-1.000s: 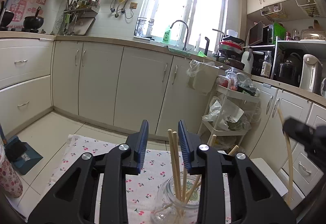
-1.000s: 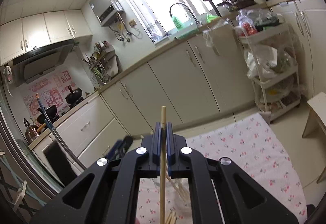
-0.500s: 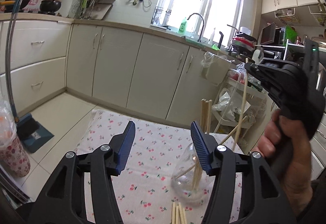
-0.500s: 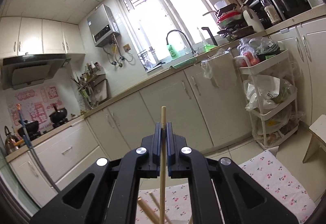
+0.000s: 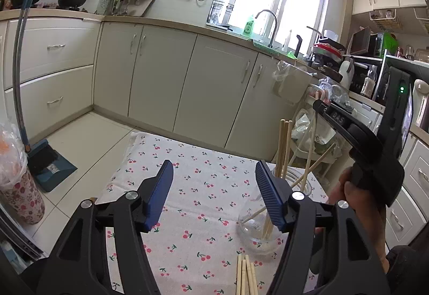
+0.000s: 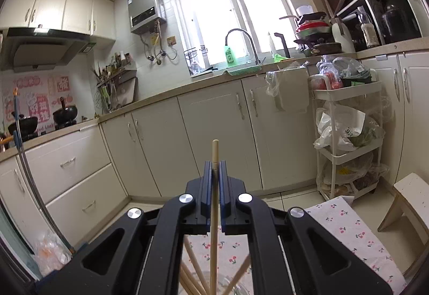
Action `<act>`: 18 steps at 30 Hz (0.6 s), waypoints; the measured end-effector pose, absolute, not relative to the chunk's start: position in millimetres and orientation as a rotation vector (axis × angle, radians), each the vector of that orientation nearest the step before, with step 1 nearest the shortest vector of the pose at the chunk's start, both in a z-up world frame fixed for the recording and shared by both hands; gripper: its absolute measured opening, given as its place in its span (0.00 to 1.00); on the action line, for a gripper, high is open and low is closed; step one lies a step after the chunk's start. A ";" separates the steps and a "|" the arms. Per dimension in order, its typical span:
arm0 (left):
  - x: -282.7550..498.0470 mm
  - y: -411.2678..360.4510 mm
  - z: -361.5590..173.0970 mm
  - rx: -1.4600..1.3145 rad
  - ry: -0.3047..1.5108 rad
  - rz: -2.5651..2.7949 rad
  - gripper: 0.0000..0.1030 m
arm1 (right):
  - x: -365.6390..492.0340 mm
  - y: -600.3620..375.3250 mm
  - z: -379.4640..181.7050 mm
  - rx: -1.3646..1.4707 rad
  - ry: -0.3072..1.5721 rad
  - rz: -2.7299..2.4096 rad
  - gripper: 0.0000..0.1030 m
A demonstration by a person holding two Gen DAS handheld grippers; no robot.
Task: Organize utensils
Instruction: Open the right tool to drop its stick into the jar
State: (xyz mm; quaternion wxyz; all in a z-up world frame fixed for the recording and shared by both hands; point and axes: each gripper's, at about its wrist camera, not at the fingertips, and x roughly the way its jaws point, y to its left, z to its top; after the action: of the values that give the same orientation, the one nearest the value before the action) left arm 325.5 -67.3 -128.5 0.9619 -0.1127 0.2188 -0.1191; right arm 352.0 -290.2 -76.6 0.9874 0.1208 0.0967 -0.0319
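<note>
while our right gripper (image 6: 215, 174) pinches one chopstick (image 6: 214, 214) upright over the glass jar (image 5: 261, 225), our left gripper (image 5: 213, 193) has just been opening, jaws wide with nothing between. we're mid-insertion. next we'd lower, release into the jar, then have left fetch the loose chopsticks (image 5: 245, 276) on the cherry cloth (image 5: 203, 187).

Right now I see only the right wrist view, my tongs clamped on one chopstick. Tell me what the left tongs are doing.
Observer: The left tongs stand open above the cherry-print cloth. They have just been opening, and nothing is between them.
Operator: Report anything loose near the jar.
Observer: Several loose chopsticks lie flat on the cloth, just in front of the glass jar.
</note>
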 end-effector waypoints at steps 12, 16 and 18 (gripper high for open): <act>321.7 -62.7 -125.3 -0.205 0.540 -0.220 0.68 | 305.0 -280.4 -89.8 0.113 0.332 -0.031 0.29; 319.0 -60.8 -128.5 -0.186 0.599 -0.215 0.70 | 268.0 -285.5 -97.0 0.156 0.409 -0.026 0.29; 317.0 -59.7 -132.4 -0.174 0.626 -0.212 0.70 | 253.4 -282.8 -110.3 0.181 0.511 0.009 0.29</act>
State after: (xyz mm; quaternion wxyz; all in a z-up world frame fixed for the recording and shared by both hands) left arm 317.0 -59.7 -132.4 0.9422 -0.0853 0.3071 -0.1038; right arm 253.4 -282.8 -110.3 0.9635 0.0894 0.2523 0.0042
